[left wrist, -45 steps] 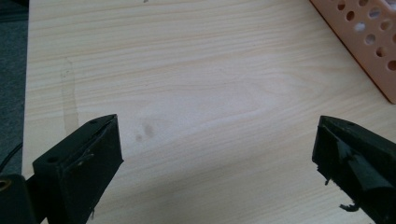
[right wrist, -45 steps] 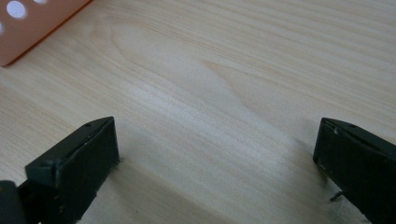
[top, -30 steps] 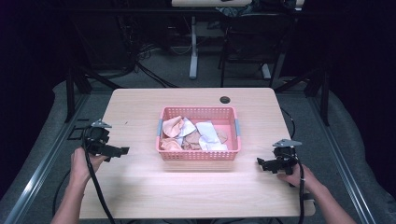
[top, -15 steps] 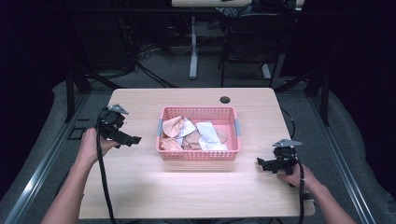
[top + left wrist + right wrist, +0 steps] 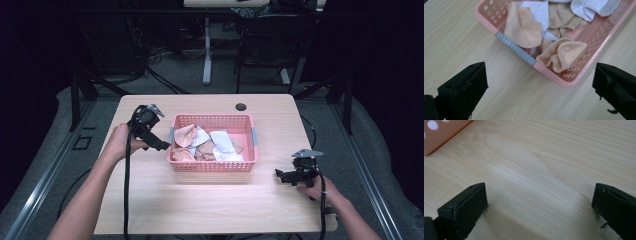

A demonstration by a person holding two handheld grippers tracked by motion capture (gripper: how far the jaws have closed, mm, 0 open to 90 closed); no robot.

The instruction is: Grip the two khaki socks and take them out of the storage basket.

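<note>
1. I have the left hand-held gripper [image 5: 161, 145] poised at the left end of the pink basket [image 5: 212, 166], its jaws spread wide and holding nothing; in the left gripper view the basket's rim sits between them.
2. The basket stands near the middle of the counter [image 5: 210, 205], and the socks lie heaped inside it: peach ones at the left end, white and tan ones towards the right.
3. The nearest target, as I judge it, is the peach sock [image 5: 562, 53] folded against the near left corner, just beside the grey handle strip [image 5: 515, 48].
4. To do this well I would tip the jaws down over the rim, centre them on the sock's raised fold, and close on cloth alone, keeping clear of the perforated wall and the sock beside it.
5. Lifting straight up should keep the basket from dragging.
6. The right hand-held gripper [image 5: 281, 175] waits near the right front corner of the counter, jaws wide apart over bare wood, empty.
</note>
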